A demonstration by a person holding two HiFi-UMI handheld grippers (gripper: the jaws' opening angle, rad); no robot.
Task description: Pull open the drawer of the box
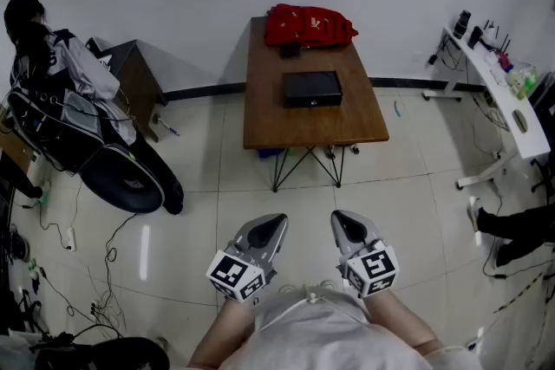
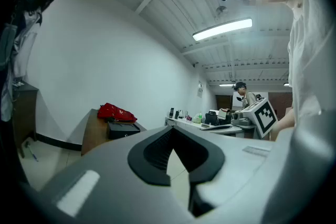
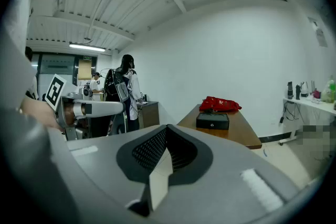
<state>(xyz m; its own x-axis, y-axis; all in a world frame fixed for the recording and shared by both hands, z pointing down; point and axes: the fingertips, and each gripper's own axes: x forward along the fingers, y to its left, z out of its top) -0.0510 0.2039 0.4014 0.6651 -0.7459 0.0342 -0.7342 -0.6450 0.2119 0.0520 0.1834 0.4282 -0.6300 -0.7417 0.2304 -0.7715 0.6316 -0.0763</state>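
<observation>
Our left tongs are pressed together with nothing between them, held close to the body. Straight ahead, well apart from both tongs, the black box sits about mid-bench, its long axis across the bench. Its front seemingly faces the near edge and us. Our right tongs are likewise closed and empty, and neither looks nearer.

Saw a wooden table on tiled floor; found a black box mid-top, a red bag at its far end.
</observation>
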